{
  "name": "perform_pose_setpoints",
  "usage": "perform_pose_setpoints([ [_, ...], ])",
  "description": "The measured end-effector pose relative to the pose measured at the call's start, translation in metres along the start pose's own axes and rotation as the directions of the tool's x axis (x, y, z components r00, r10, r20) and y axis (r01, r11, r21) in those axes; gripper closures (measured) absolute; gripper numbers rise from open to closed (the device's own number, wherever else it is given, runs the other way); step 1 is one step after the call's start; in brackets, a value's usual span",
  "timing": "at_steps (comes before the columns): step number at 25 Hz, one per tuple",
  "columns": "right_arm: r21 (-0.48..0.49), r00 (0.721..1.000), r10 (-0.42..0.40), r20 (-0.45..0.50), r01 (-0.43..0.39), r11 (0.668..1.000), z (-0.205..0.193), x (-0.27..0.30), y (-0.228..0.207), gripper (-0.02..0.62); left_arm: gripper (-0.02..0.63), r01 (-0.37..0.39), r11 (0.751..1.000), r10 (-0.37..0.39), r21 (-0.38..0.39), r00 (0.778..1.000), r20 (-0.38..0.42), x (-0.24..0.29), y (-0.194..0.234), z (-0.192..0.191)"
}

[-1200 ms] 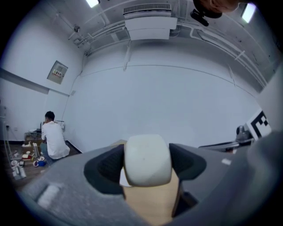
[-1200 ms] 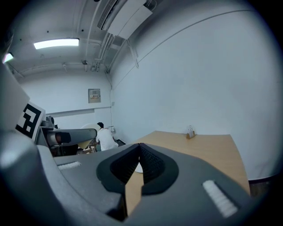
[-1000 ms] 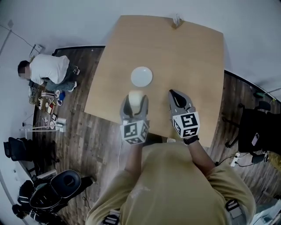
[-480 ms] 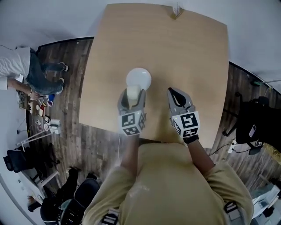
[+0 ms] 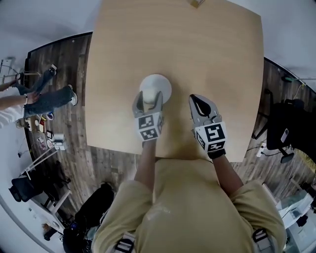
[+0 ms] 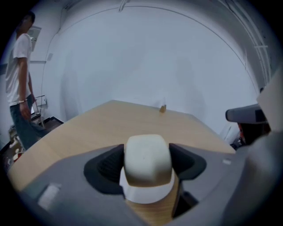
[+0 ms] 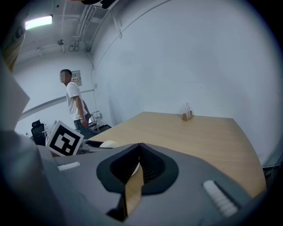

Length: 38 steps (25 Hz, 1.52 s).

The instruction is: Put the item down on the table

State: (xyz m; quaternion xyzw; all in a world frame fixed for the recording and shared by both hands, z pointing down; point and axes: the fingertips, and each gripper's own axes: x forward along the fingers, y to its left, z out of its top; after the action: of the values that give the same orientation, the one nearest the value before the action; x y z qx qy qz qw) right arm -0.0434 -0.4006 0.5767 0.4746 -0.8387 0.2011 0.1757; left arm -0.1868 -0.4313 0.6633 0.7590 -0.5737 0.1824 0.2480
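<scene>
A cream, rounded block [image 5: 149, 103] [image 6: 147, 156] sits between the jaws of my left gripper [image 5: 148, 97] [image 6: 147, 154], which is shut on it. The block hangs just over the near rim of a white plate [image 5: 159, 83] [image 6: 146, 193] on the wooden table [image 5: 212, 59]. My right gripper [image 5: 199, 105] [image 7: 139, 150] hovers over the table to the right of the plate. Its jaws are shut, tips touching, with nothing between them. In the right gripper view the left gripper's marker cube [image 7: 65, 138] and the plate [image 7: 106, 144] show at the left.
A small wooden holder [image 5: 196, 2] [image 6: 162, 108] [image 7: 188, 115] stands at the table's far edge. The table's near edge [image 5: 168, 154] runs just under my hands. A person [image 6: 20, 84] [image 7: 75, 106] stands on the floor to the left. A black chair [image 5: 286, 128] sits at the right.
My left gripper has carried the cream block forward, from short of the plate to over its near rim. The right gripper stayed put relative to the body. The person at the left walked.
</scene>
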Motion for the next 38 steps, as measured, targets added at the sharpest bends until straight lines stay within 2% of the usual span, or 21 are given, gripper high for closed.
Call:
perform_pose_setpoints([
  [10,0.001,0.997,-0.009,-0.074,0.009,1.000,-0.021,0.027,-0.004,0.589,0.287,0.045,0.995,-0.034,0.092,0.993,-0.114,0.065,0.000,-0.033],
  [24,-0.040,0.997,-0.019,-0.071,0.017,0.999,-0.021,0.015,0.006,0.589,0.285,0.045,0.978,-0.006,0.204,0.982,-0.190,0.073,-0.001,-0.056],
  [31,-0.028,0.999,0.008,-0.043,-0.009,1.000,-0.020,-0.007,0.016,0.589,0.268,0.009,0.988,0.012,0.152,0.990,-0.138,0.053,-0.001,-0.044],
  [35,-0.023,1.000,0.010,-0.007,-0.010,1.000,-0.014,-0.027,0.015,0.589,0.268,-0.020,0.989,0.033,0.145,0.995,-0.089,0.023,-0.006,-0.030],
  [38,-0.033,0.999,0.010,0.035,-0.009,0.999,-0.007,-0.046,0.019,0.589,0.272,-0.015,0.992,0.021,0.123,0.999,-0.044,-0.005,-0.015,-0.021],
])
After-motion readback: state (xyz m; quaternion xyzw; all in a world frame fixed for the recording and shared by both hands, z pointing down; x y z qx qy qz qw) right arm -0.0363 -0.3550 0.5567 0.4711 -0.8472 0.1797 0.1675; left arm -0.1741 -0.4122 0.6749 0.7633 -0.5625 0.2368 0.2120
